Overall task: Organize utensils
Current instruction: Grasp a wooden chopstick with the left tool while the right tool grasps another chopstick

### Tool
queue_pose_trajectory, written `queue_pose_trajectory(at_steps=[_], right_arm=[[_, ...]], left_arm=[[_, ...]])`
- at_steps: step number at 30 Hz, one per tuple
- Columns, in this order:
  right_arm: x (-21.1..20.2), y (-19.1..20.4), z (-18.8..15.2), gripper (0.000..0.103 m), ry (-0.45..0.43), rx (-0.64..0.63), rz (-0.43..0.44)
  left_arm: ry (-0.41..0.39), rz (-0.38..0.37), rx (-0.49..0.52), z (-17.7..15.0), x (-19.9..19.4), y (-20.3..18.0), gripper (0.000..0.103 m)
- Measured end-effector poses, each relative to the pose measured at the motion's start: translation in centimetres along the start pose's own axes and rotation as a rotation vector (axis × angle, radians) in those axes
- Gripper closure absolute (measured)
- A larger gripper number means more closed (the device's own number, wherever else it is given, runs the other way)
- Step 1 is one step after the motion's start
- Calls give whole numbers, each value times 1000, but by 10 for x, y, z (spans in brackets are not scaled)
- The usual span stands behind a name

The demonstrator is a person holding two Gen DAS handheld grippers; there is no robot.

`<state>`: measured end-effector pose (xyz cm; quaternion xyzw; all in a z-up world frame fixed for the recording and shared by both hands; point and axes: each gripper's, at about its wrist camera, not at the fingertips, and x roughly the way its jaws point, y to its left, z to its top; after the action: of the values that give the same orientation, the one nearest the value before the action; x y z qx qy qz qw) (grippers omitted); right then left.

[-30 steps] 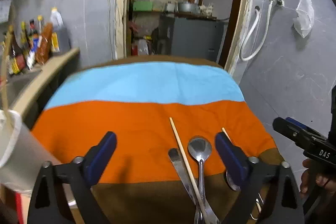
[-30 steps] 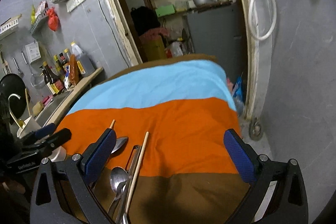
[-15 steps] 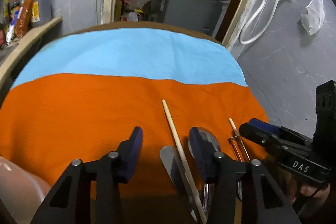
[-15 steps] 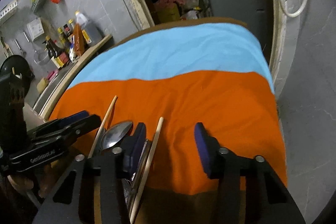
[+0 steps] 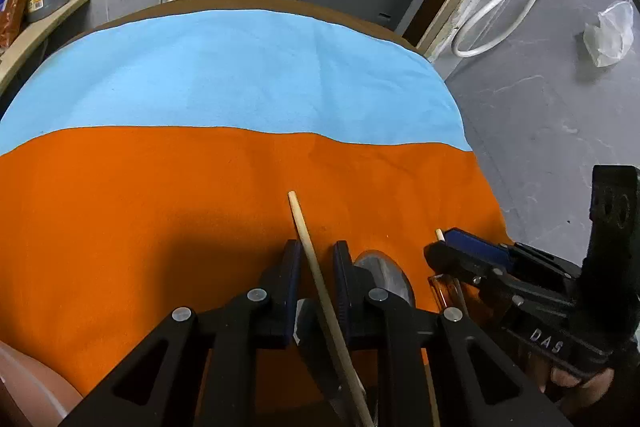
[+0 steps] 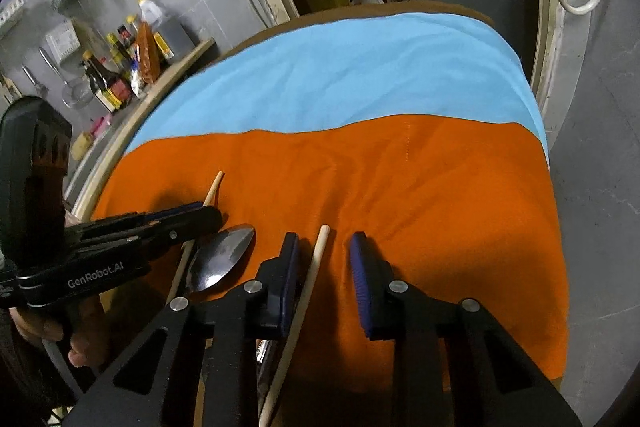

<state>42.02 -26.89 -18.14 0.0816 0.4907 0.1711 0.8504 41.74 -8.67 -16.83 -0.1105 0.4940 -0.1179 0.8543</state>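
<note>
Two wooden chopsticks and a metal spoon lie on the orange band of the cloth. In the left wrist view my left gripper [image 5: 316, 259] has its fingers narrowed around one chopstick [image 5: 306, 239], with small gaps on both sides. The spoon [image 5: 384, 273] lies just right of it. In the right wrist view my right gripper [image 6: 324, 251] straddles the other chopstick [image 6: 314, 267], fingers partly closed, a wider gap on the right. The spoon also shows in the right wrist view [image 6: 224, 255]. The right gripper also shows in the left wrist view [image 5: 452, 251].
The table carries a cloth with blue [image 5: 240, 67], orange [image 5: 120, 207] and brown bands. A pale cup rim [image 5: 28, 383] sits at the lower left. A counter with bottles [image 6: 116, 75] runs along the left. The grey wall [image 6: 600, 187] stands close on the right.
Both grippers have lowered toward the cloth and narrowed from wide open, each now straddling a chopstick.
</note>
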Motion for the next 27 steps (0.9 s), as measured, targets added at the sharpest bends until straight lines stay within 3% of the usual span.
queue_pose_trajectory(at_steps=[4, 11, 19, 27], right_arm=[[3, 6, 3, 93, 39, 4, -27], [-16, -1, -1, 97, -24, 102, 45], [-69, 2, -4, 99, -187, 147, 85], [-137, 22, -7, 99, -335, 110, 28]], left_arm=[[6, 29, -12, 1, -1, 0, 98], [-8, 21, -43, -6, -17, 4, 98], [-167, -43, -104, -14, -79, 10, 98], [-324, -102, -152, -19, -142, 13, 98]])
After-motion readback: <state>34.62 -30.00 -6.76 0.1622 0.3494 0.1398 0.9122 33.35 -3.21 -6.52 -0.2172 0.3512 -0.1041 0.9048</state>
